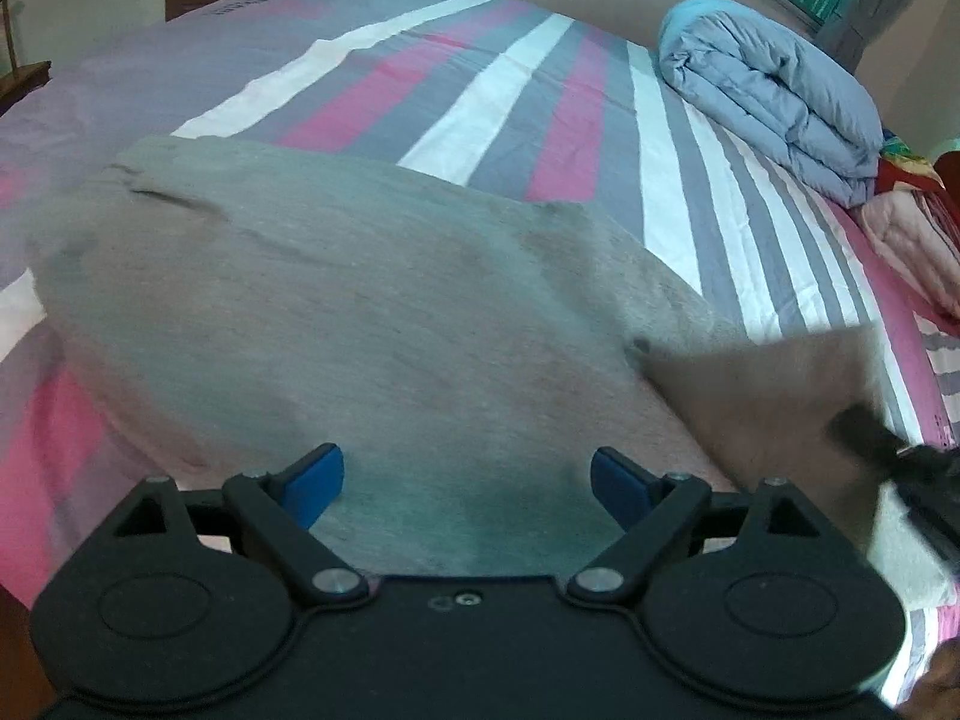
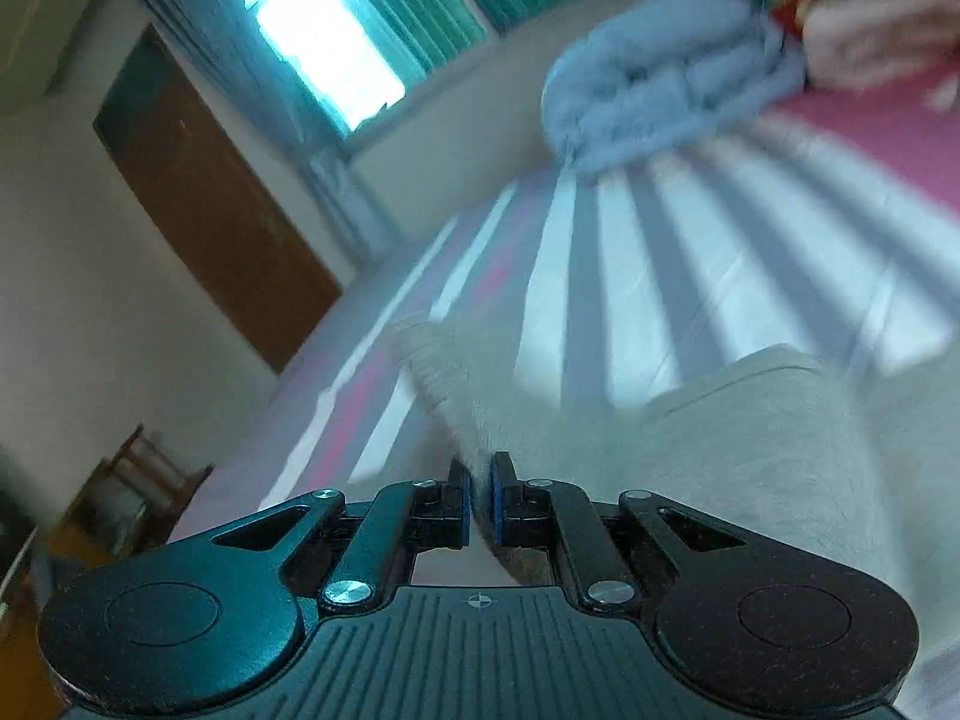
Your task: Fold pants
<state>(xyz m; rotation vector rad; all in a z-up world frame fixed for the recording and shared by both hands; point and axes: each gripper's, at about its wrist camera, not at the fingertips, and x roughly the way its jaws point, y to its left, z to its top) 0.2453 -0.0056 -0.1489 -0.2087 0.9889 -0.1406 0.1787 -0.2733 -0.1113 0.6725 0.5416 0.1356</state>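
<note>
Striped bedding in pink, grey and white covers the bed (image 1: pixel 510 102) that carries everything in view.

At the left gripper (image 1: pixel 467 483) the jaws stand wide with nothing between the blue pads (image 1: pixel 315 483), poised just above the near part of the grey pants (image 1: pixel 336 300). The right gripper (image 2: pixel 480 501) has its jaws nearly closed, pinching a thin edge of the pants (image 2: pixel 750 450), and the cloth rises in a fold to its right; in the left wrist view that lifted flap is blurred at the right edge.

The pants lie as a broad folded slab in the middle of the bed, long axis running from near right to far left. Dark lettering on the far bedding (image 1: pixel 243 5) is too blurred to read.

Beyond, a folded blue quilt (image 1: pixel 774 96) sits by the wall.
</note>
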